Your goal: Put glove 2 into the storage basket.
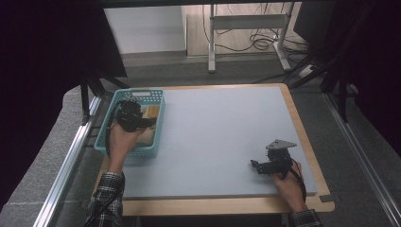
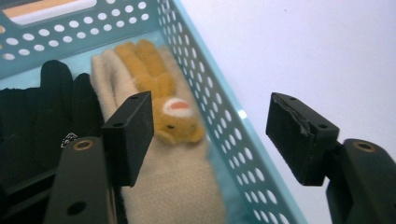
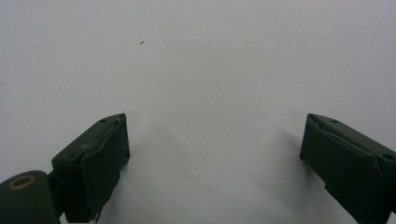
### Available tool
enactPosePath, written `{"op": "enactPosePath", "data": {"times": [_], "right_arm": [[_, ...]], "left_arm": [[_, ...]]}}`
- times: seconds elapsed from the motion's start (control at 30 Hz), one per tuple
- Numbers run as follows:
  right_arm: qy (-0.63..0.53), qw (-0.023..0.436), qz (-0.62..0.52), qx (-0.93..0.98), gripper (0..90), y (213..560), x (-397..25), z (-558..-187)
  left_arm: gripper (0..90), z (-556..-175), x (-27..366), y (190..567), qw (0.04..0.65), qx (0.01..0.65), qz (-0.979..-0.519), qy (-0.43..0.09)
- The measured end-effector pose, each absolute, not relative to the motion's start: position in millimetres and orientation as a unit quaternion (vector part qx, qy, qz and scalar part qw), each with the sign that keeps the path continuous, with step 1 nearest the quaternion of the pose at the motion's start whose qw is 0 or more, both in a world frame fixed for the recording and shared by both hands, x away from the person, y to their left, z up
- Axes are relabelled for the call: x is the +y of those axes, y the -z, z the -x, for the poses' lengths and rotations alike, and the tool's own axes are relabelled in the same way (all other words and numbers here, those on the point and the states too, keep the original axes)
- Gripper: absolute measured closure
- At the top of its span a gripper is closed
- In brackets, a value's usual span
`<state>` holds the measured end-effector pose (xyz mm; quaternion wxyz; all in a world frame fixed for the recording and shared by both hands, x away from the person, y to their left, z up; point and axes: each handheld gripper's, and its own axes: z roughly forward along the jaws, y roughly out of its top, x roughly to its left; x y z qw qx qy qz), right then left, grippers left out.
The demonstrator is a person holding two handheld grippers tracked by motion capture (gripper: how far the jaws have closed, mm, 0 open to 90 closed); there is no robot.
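Note:
A teal perforated basket (image 1: 158,124) sits at the left edge of the grey mat. Inside it lie a cream glove (image 2: 177,186) with an orange plush animal patch (image 2: 159,88) and a black glove (image 2: 37,116). My left gripper (image 1: 149,122) hovers over the basket, open, with its jaws straddling the basket's right wall (image 2: 224,126); one jaw is inside above the cream glove, the other outside over the mat. My right gripper (image 1: 255,165) rests low over the mat near the front right, open with nothing between its jaws (image 3: 215,163).
The grey mat (image 1: 222,127) covers a wooden table (image 1: 227,205). A metal rail (image 1: 66,165) runs along the left side, another along the right. A desk frame with cables (image 1: 250,38) stands on the floor beyond the table.

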<state>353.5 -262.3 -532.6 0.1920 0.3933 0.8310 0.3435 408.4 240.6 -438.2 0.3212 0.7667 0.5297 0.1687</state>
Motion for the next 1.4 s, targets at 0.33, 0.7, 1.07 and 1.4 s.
{"op": "enactPosePath", "data": {"times": [0.33, 0.7, 1.07, 1.4], "right_arm": [[-0.344, 0.192, -0.393, 0.831, 7.8, 532.6, -262.3, -353.5], [-0.344, 0.192, -0.393, 0.831, 7.8, 532.6, -262.3, -353.4], [-0.343, 0.192, -0.393, 0.831, 7.8, 532.6, -262.3, -353.4], [-0.343, 0.192, -0.393, 0.831, 7.8, 532.6, -262.3, -353.4]], "left_arm": [[22.5, -399.1, 231.9, 430.9, 0.332, 0.517, -0.771, -0.17], [13.6, -386.3, 218.2, 423.1, 0.347, 0.5, -0.775, -0.168], [10.2, -371.7, 212.6, 425.0, 0.368, 0.488, -0.776, -0.159], [6.5, -356.9, 200.2, 430.7, 0.381, 0.463, -0.785, -0.155]]}}
